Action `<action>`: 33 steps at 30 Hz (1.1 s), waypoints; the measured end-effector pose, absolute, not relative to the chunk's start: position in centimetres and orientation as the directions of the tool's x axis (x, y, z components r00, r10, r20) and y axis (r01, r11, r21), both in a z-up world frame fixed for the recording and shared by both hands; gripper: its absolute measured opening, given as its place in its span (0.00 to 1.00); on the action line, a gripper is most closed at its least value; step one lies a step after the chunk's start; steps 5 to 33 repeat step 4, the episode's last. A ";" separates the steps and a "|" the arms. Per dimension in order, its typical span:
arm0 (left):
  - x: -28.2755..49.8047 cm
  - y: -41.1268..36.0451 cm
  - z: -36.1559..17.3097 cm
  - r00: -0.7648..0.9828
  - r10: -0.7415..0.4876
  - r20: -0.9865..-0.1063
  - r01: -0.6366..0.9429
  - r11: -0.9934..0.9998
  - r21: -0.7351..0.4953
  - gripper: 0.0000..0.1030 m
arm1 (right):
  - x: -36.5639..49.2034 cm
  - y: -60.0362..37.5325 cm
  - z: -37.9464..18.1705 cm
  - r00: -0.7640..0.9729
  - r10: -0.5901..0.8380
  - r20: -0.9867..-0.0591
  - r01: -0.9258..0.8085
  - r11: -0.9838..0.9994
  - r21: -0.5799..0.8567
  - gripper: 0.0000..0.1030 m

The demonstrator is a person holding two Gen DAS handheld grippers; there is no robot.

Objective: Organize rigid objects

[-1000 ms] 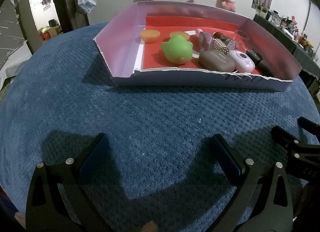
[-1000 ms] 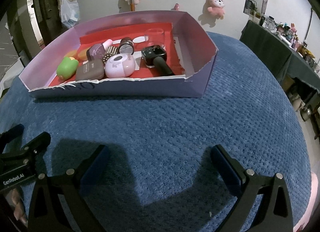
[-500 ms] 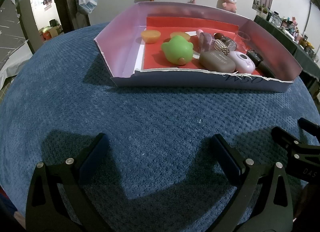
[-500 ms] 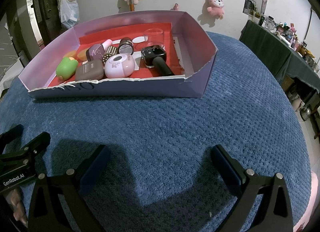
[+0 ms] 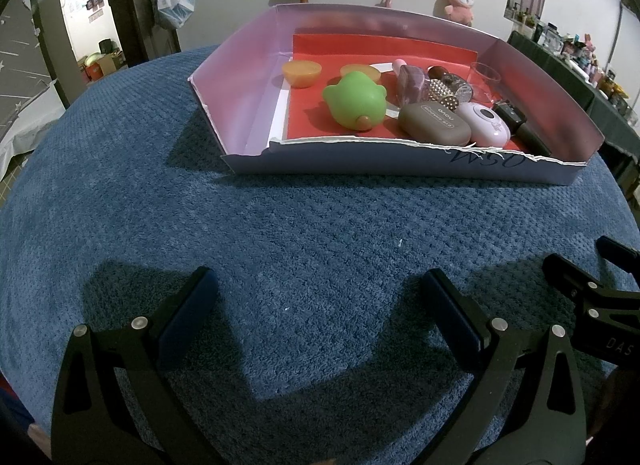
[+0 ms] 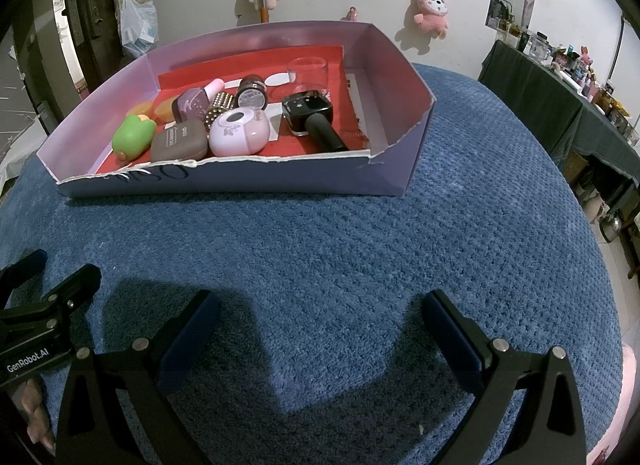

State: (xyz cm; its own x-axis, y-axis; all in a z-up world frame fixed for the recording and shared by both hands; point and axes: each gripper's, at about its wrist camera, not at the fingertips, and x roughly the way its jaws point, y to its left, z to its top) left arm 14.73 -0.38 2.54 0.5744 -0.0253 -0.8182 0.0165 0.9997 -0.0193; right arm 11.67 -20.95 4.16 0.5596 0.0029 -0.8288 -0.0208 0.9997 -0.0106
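Left gripper: we saw the left gripper [image 5: 316, 305] with its jaws spread wide and nothing between them, low over the blue cloth [image 5: 280, 233].
Right gripper: the right gripper [image 6: 320, 325] was likewise wide apart and empty, just beside the left one; each showed at the edge of the other's view.
Task things: all lay inside the cardboard tray [image 6: 240, 177] at the far side of the cloth, well apart from both grippers.
Tray contents: we made out a green toy [image 5: 354, 105], a brown case [image 5: 434, 123], a pink round case [image 5: 484, 125], a black device [image 6: 314, 117], a clear cup [image 6: 307, 71], a studded piece [image 6: 219, 107] and two orange cups [image 5: 302, 73].
Crowding: the brown case, the pink round case and the green toy sat close together against the torn front wall; the right part of the tray floor was bare.
Open room: the cloth between grippers and tray carried nothing.
Edges: the cloth fell away to the right, toward a dark side table [image 6: 560, 105] loaded with small items.
Hard to make out: the things behind the purple block [image 6: 192, 103] overlapped, and we could not tell them apart; fingers [image 6: 34, 413] showed at the lower left of the right view, cut off by the frame.
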 end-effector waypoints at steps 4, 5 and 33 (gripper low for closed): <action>14.8 -0.4 2.5 0.574 -0.025 -0.818 0.016 1.000 -0.019 1.00 | 11.7 -21.0 4.2 0.559 0.003 -0.829 -0.021 1.000 -0.010 1.00; 14.8 -0.4 2.5 0.574 -0.025 -0.818 0.016 1.000 -0.019 1.00 | 11.7 -21.0 4.2 0.559 0.003 -0.829 -0.021 1.000 -0.010 1.00; 14.8 -0.4 2.5 0.574 -0.025 -0.818 0.016 1.000 -0.019 1.00 | 11.7 -21.0 4.2 0.559 0.003 -0.829 -0.021 1.000 -0.010 1.00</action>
